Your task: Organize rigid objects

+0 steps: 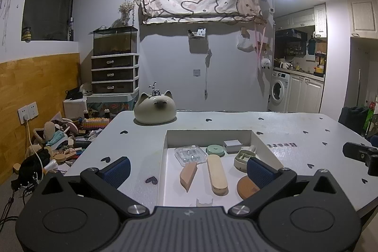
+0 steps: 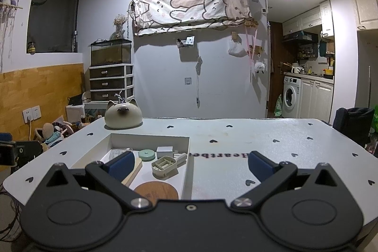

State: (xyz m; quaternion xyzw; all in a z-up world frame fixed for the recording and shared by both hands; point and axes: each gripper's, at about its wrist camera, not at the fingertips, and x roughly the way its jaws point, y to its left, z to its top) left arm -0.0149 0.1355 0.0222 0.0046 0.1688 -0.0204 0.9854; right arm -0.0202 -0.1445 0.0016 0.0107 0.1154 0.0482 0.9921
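Note:
A shallow white box [image 1: 264, 145] [image 2: 186, 171] lies on the table and holds several rigid objects: a clear plastic case [image 1: 190, 154], a wooden wedge [image 1: 188, 176], a long wooden block [image 1: 216, 174], a round green tin [image 1: 214, 150] [image 2: 147, 154], a small white cube [image 1: 232, 145] [image 2: 165, 151], a beige plastic piece [image 1: 241, 158] [image 2: 165, 166] and a round cork coaster [image 1: 246, 187] [image 2: 156, 191]. My left gripper [image 1: 189, 169] is open and empty above the box's near end. My right gripper [image 2: 190, 164] is open and empty, over the box's right wall.
A cream cat-shaped ceramic pot [image 1: 154, 110] [image 2: 123, 115] stands at the table's far left. The table [image 1: 295, 131] [image 2: 271, 141] has a grey cloth with black hearts. Clutter lies on the floor at left [image 1: 54, 145]. The right gripper's body shows at the left view's right edge [image 1: 361, 154].

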